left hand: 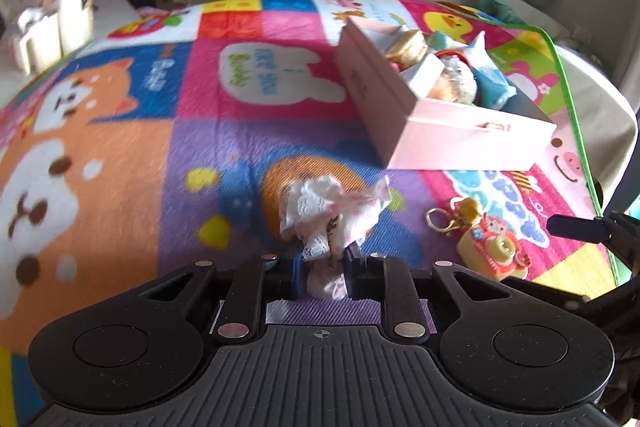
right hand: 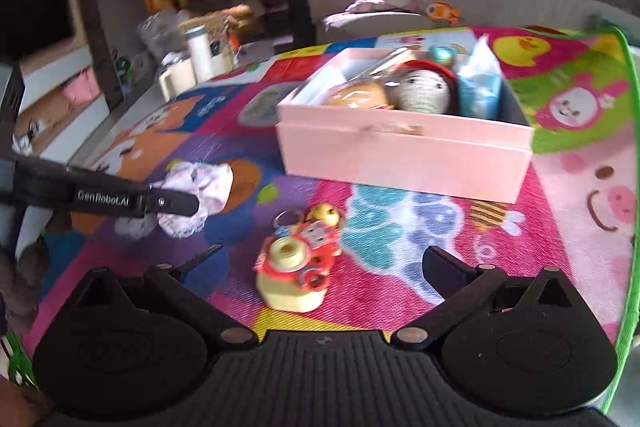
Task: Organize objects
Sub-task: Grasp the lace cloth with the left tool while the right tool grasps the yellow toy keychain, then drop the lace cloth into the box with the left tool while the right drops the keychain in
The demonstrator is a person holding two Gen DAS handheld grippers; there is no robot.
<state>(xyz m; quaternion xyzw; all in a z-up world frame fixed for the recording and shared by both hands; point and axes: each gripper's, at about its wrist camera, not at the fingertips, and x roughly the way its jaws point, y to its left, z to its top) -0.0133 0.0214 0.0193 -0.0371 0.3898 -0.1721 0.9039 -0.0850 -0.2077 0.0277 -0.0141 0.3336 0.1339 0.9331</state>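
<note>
The left gripper [left hand: 322, 267] is seen low in the centre of the left wrist view, clamped on a crumpled white lace cloth [left hand: 332, 215], which bulges upward from between the two pads over the colourful play mat [left hand: 120, 147]. In the right wrist view the right gripper [right hand: 320, 263] is held wide apart, nothing pressed between its fingers. A toy camera keychain [right hand: 298, 267] lies on the mat in the gap between those fingers, at lower centre, untouched. A pink box [right hand: 400, 155], filled with a crocheted doll [right hand: 424, 89] and other toys, is placed beyond the keychain, in the upper right of centre.
</note>
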